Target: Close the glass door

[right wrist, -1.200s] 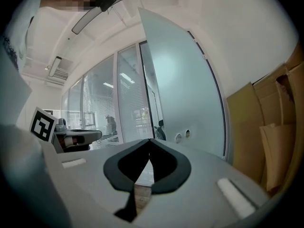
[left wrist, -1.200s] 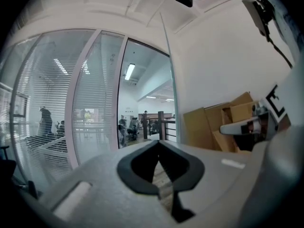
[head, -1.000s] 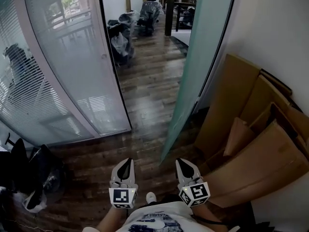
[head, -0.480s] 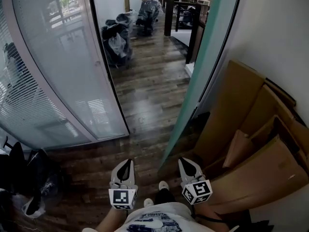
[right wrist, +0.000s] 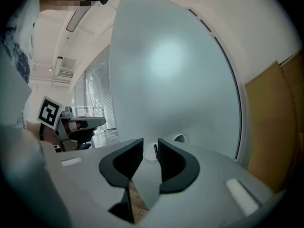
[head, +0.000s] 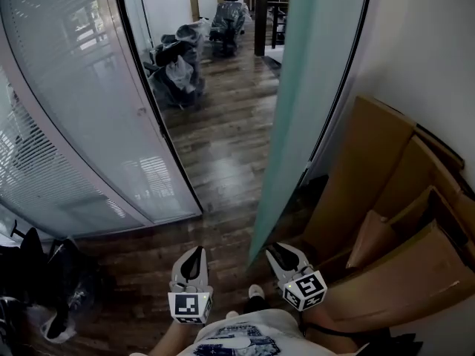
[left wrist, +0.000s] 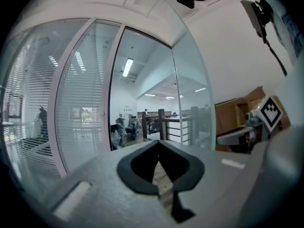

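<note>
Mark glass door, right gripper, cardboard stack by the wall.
glass door (head: pixel 312 87), head view, middle of the frosted panel.
right gripper (head: pixel 273 249), head view, midway between fingertips; jaws have just been opening, nothing clamped between them.
cardboard stack (head: pixel 371 162), head view, face of the leftmost leaning sheet.

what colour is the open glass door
The glass door is frosted pale blue-green with a dark edge, shown best in the right gripper view.

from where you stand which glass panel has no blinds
The frosted teal door on the right, standing open beside the cardboard. The curved panes on the left show slatted blinds.
</note>
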`<state>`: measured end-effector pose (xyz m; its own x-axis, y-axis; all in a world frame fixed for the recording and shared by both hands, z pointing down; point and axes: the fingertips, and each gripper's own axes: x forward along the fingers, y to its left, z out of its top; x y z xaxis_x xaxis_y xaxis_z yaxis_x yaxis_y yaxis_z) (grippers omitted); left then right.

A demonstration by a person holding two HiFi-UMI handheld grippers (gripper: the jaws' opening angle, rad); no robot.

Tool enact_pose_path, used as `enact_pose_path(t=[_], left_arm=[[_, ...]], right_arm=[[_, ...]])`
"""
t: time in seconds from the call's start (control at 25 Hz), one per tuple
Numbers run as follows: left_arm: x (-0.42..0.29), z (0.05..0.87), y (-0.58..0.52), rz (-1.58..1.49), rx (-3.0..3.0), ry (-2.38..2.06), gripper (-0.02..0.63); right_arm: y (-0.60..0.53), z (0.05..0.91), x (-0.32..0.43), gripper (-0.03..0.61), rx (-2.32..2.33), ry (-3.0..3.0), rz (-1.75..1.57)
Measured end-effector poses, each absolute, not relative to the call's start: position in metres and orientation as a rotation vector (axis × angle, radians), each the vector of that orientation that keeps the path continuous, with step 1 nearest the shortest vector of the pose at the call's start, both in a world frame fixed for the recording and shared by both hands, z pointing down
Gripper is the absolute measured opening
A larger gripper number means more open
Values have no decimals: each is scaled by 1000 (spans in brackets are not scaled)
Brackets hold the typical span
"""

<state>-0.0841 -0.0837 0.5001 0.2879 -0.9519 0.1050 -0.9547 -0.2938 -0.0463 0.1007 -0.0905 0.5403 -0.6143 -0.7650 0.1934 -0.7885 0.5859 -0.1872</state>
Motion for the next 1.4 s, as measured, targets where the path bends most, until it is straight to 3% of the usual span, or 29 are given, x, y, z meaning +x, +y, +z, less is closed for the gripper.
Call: enact_pose_path(t=[0.04, 0.16, 0.2, 0.32, 0.6, 0.8, 1.4], left_arm=[[-84, 503, -85, 185, 2499, -1849, 3], [-81, 505, -90, 209, 2500, -1837, 3], [-79, 505, -91, 212, 2498, -1831, 3], [-78, 508, -94, 225, 2498, -1826, 3], [-78, 496, -103, 241, 2468, -1843, 3], [-85, 506, -104, 252, 2463, -1866, 3], [-90, 515, -116, 257, 2422, -1913, 3]], right_arm=[[-93, 545, 99, 96, 1294, -2727, 390], [-108, 561, 99, 231, 1198, -2746, 366], [-115, 567, 102, 250, 1181, -2744, 349], [-134, 583, 109, 201, 1158, -2718, 274], [-148, 589, 96, 208, 984, -2751, 235], [-149, 591, 88, 121, 925, -2760, 199], [-162, 593, 70, 124, 902, -2746, 177]])
